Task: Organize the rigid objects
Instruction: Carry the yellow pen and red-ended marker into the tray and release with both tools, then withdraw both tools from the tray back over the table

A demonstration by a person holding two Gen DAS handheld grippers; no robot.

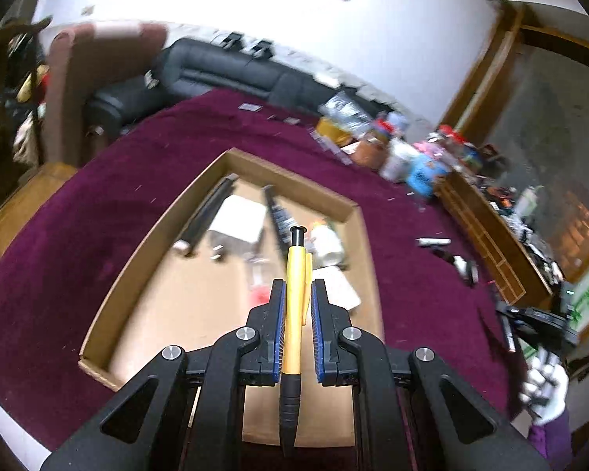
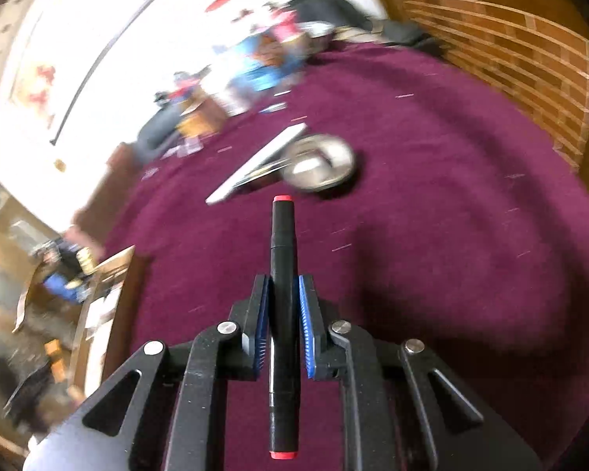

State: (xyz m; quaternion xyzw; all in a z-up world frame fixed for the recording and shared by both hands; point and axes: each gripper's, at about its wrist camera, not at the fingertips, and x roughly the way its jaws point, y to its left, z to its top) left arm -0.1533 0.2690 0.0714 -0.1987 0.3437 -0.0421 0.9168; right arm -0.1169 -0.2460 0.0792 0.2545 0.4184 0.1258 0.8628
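Note:
My left gripper [image 1: 297, 294] is shut on a yellow pen [image 1: 294, 314] with a black tip and grip, held above a shallow cardboard box [image 1: 145, 243]. The box holds a black tube [image 1: 206, 214], another dark pen [image 1: 278, 216], a white card [image 1: 239, 216] and a small pale bottle [image 1: 328, 243]. My right gripper [image 2: 282, 294] is shut on a black marker [image 2: 282, 274] with red ends, held above the maroon cloth [image 2: 432, 235]. A silver flat tool with a round metal piece [image 2: 318, 161] lies ahead of it.
Small pens and a white stick [image 1: 434, 241] lie on the cloth right of the box. Jars and packets [image 1: 404, 153] crowd the far right edge by a wooden rack [image 1: 491, 235]. A black sofa [image 1: 224, 66] stands behind the table. The box corner shows in the right wrist view [image 2: 114, 263].

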